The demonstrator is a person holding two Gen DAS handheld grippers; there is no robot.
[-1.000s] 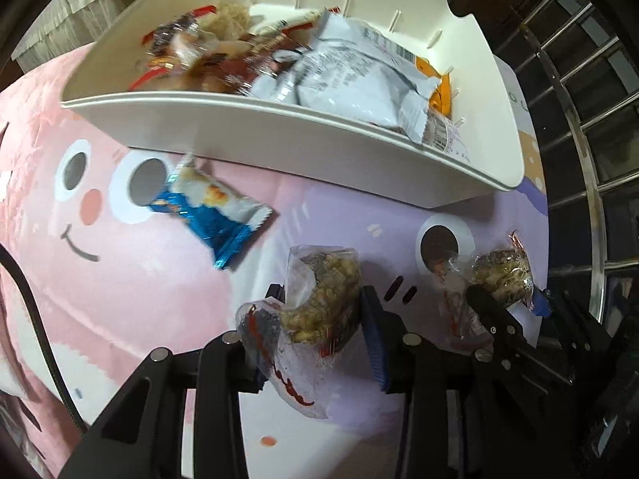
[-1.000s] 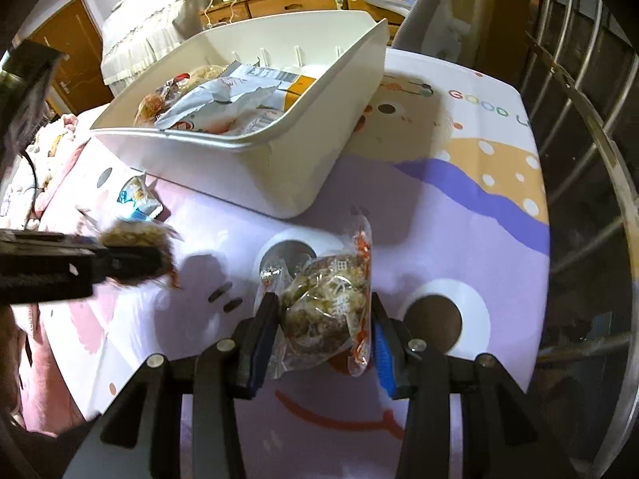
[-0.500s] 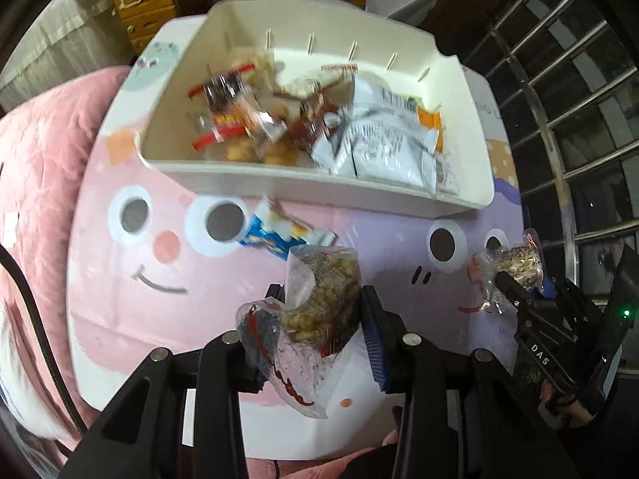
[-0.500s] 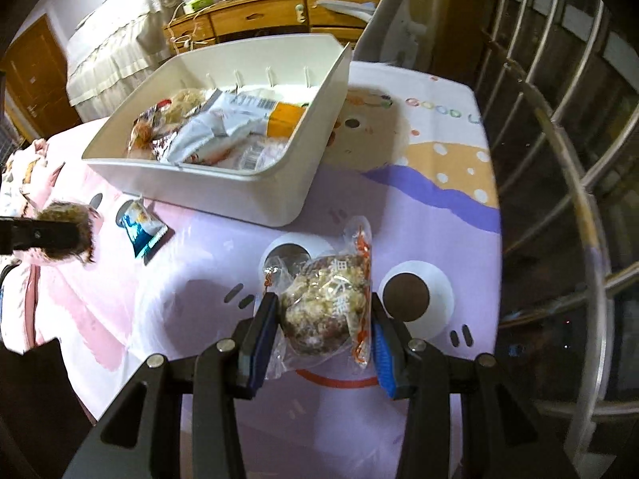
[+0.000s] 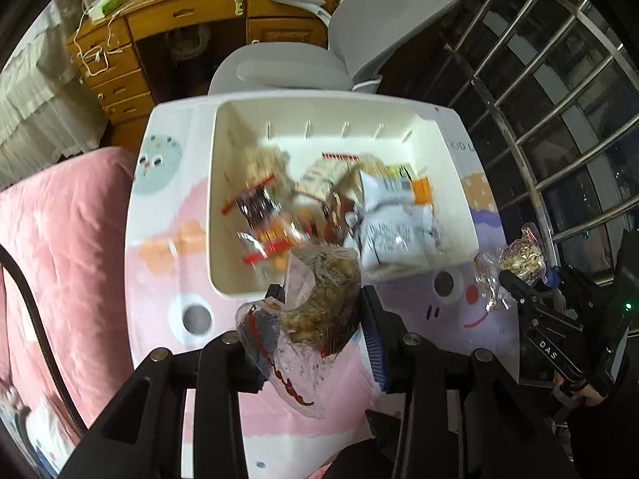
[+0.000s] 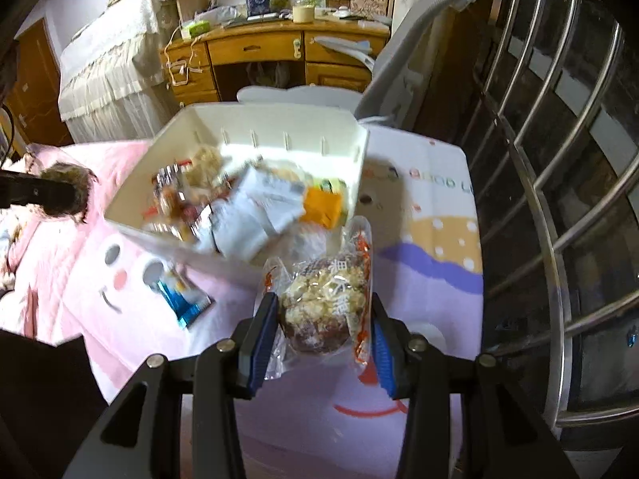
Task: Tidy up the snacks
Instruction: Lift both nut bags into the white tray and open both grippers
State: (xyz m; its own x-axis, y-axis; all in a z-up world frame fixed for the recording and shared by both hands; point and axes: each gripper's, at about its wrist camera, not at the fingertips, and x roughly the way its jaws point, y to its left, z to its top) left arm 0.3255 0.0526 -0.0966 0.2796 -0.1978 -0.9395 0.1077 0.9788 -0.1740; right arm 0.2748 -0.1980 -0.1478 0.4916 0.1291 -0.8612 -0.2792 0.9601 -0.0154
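Note:
My left gripper (image 5: 319, 319) is shut on a clear bag of brown snacks (image 5: 315, 303), held high above the table, near the front wall of the white bin (image 5: 223, 279). My right gripper (image 6: 323, 319) is shut on a clear bag of pale puffed snacks (image 6: 327, 303), held above the table right of the white bin (image 6: 359, 167). The bin holds several snack packets (image 5: 391, 231). A blue snack packet (image 6: 181, 297) lies on the table in front of the bin. The right gripper and its bag (image 5: 519, 257) show at the right of the left wrist view.
The table has a pink and purple cartoon cloth (image 6: 435, 271). A grey chair (image 5: 359, 40) and a wooden desk (image 5: 191, 12) stand behind the table. A metal railing (image 6: 559, 199) runs along the right. A pink quilt (image 5: 60, 239) lies left.
Both grippers have risen well above the table with their bags still held. The bin now sits lower and farther in both views.

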